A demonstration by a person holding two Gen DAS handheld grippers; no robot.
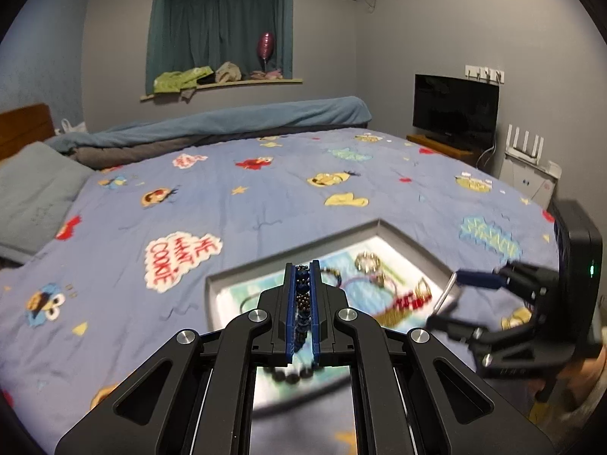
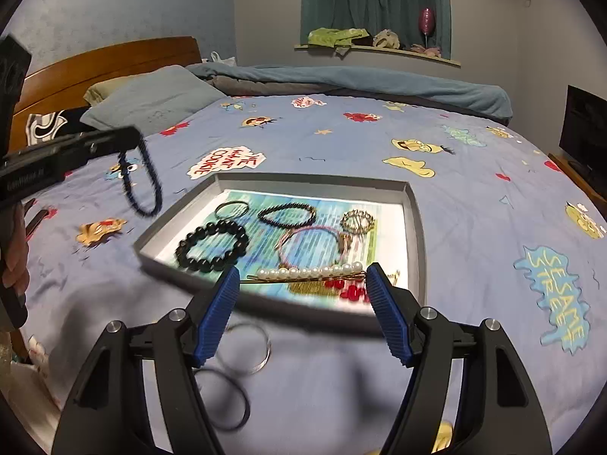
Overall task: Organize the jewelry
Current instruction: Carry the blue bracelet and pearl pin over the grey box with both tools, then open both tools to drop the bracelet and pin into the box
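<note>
A shallow grey tray (image 2: 413,227) lies on the bed and holds several pieces: a big black bead bracelet (image 2: 212,244), a thin dark beaded bracelet (image 2: 286,215), a pink bangle (image 2: 311,246), a gold ring-shaped piece (image 2: 357,220) and a pearl hair clip (image 2: 309,273). My left gripper (image 1: 302,276) is shut on a dark blue beaded bracelet (image 2: 142,182), which dangles above the bed left of the tray. My right gripper (image 2: 303,284) is open and empty, just in front of the tray's near edge. The tray also shows in the left wrist view (image 1: 379,223).
A silver bangle (image 2: 246,349) and a black ring (image 2: 224,398) lie on the bedspread (image 2: 474,265) between my right fingers' bases. A pillow (image 2: 151,98) and rolled blue blanket (image 2: 360,79) sit at the far side. A TV (image 1: 455,110) stands by the wall.
</note>
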